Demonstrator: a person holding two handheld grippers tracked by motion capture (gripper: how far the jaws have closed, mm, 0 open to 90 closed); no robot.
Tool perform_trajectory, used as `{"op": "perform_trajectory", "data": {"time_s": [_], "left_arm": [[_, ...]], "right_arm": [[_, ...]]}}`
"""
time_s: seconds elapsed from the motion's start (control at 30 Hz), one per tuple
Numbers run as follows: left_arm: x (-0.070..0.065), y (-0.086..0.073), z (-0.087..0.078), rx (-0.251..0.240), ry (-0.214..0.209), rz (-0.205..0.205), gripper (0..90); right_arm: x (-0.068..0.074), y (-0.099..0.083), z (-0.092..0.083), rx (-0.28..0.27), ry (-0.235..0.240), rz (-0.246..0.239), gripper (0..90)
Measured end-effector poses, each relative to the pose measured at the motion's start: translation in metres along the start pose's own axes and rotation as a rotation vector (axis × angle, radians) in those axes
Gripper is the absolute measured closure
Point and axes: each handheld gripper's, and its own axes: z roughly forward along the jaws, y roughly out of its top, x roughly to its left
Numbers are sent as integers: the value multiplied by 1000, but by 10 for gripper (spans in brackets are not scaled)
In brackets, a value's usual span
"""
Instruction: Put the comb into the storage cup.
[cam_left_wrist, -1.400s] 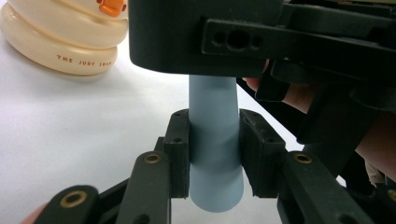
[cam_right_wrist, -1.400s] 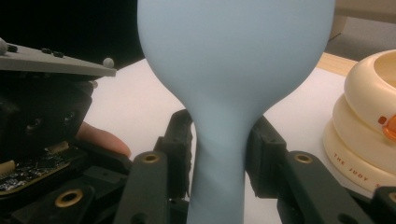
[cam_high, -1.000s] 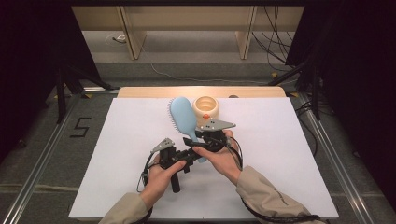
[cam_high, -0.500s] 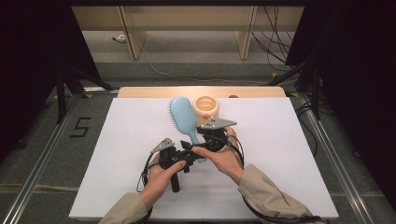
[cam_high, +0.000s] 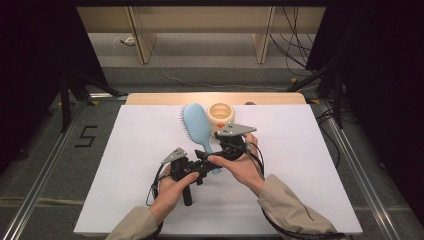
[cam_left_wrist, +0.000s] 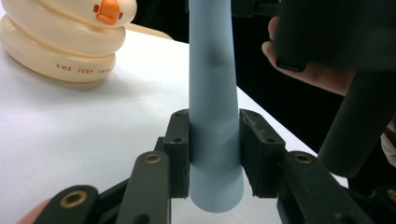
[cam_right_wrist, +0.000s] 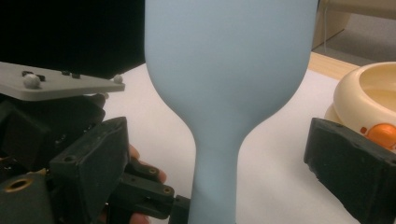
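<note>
Pale-blue plastic hairbrush sits mid-handover above the white table, head toward the cream duck bowl. Your left gripper is clamped on the handle end; right gripper has just been opening, pads off w/ the neck between them. Next, I'd judge: back the right away w/o knocking it.

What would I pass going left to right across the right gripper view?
Grey plate → left jaw pad → blue brush → right jaw pad, with the cream bowl behind it.
</note>
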Motion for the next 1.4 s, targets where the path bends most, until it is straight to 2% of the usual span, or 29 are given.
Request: {"op": "perform_trajectory", "data": {"time_s": [0.67,1.2,1.4], "left_arm": [[-1,0,0,2,-4,5,652],[-1,-1,1,4,-8,4,652],[-1,-1,1,5,-8,6,652]], "right_arm": [[-3,19,-8,-53,3,-2,16],[-6,46,-1,-83,3,3,5],[-5,55,5,-73,7,-5,5]]}}
